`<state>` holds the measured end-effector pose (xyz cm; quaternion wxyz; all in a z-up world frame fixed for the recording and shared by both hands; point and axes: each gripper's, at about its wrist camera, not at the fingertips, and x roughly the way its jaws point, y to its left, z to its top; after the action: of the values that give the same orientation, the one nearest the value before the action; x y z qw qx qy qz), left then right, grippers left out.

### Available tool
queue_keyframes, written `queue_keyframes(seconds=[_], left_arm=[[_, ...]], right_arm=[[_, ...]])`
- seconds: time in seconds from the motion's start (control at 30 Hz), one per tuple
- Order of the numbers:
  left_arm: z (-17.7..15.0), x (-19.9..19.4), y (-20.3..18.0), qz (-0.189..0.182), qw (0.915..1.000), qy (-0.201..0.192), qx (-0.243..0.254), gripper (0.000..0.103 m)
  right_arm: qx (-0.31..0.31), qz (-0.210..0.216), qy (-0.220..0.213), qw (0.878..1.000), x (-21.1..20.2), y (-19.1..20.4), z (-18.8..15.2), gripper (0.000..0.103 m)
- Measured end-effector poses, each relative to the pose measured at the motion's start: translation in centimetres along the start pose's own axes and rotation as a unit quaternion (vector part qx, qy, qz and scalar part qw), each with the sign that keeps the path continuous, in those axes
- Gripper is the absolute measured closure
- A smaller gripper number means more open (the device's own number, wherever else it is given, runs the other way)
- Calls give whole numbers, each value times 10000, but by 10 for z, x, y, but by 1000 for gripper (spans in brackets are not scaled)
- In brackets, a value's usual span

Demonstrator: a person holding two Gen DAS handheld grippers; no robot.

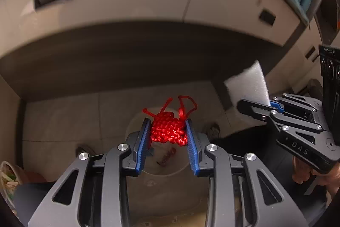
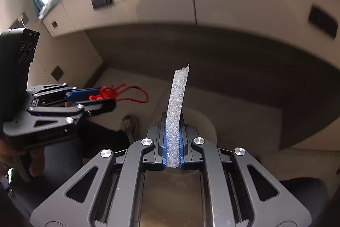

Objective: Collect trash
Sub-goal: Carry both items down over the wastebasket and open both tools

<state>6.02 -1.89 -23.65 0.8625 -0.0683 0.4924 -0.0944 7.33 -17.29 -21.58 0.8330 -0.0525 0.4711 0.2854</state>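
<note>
Left wrist view: your left gripper [image 1: 169,135] is squeezing the red knotted cord [image 1: 167,128] between its blue pads, directly above the pale bin [image 1: 136,127] on the floor. Your right gripper [image 2: 172,147] is clamping a white foam strip [image 2: 176,103], to the right of the bin's middle. If you are releasing now, the light foam is risking to drift beside the bin, and the cord's loose loops are risking to catch on a pad.
</note>
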Motion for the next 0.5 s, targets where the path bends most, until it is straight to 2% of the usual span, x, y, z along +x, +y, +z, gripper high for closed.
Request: queue_keyframes(seconds=[0.27,0.37,0.5], left_arm=[[-16,63,5,-190,9981,486,330,72],[-25,79,0,22,9964,498,679,72],[-26,99,2,123,9952,696,673,72]], right_arm=[[-190,-56,707,9973,56,-1,-28,95],[-251,-9,763,9968,67,1,-29,95],[-234,-47,963,9951,87,-2,-29,95]])
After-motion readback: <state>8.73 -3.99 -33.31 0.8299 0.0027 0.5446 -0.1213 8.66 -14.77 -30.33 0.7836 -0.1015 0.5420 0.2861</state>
